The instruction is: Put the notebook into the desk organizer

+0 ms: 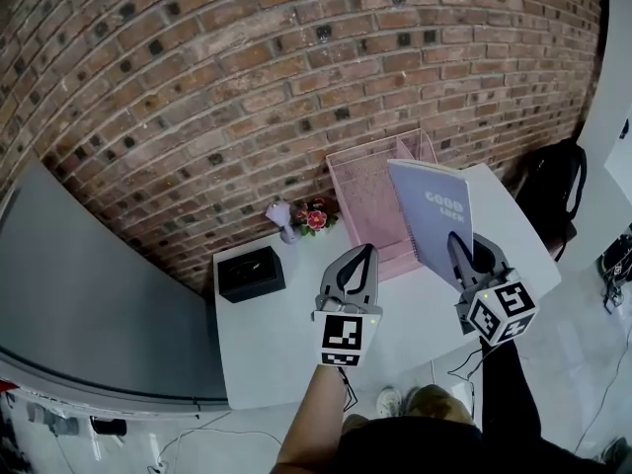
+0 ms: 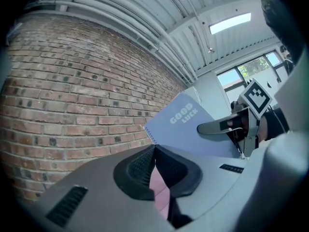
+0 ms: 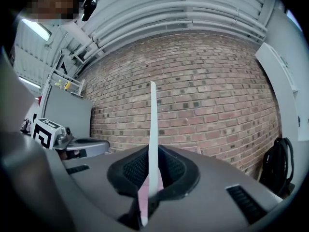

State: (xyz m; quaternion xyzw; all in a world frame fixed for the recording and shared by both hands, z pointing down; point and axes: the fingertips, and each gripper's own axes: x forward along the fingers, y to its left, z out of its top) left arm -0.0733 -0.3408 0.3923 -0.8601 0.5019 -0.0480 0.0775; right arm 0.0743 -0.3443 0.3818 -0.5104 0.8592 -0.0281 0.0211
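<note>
A lavender spiral notebook (image 1: pixel 432 215) printed "GOOD LUCK" is held upright above the table, just right of the pink mesh desk organizer (image 1: pixel 370 194). My right gripper (image 1: pixel 457 240) is shut on its lower edge. In the right gripper view the notebook (image 3: pixel 152 124) shows edge-on as a thin white strip rising from between the pads. My left gripper (image 1: pixel 366 252) hovers in front of the organizer, jaws shut with nothing in them. The left gripper view shows the notebook's cover (image 2: pixel 186 124) and the right gripper (image 2: pixel 227 125) beside it.
The white table (image 1: pixel 296 334) carries a black box (image 1: pixel 250 273) at its left and a small vase of flowers (image 1: pixel 301 218) near the brick wall. A black backpack (image 1: pixel 555 194) sits past the table's right end. A grey panel (image 1: pixel 89 294) stands at left.
</note>
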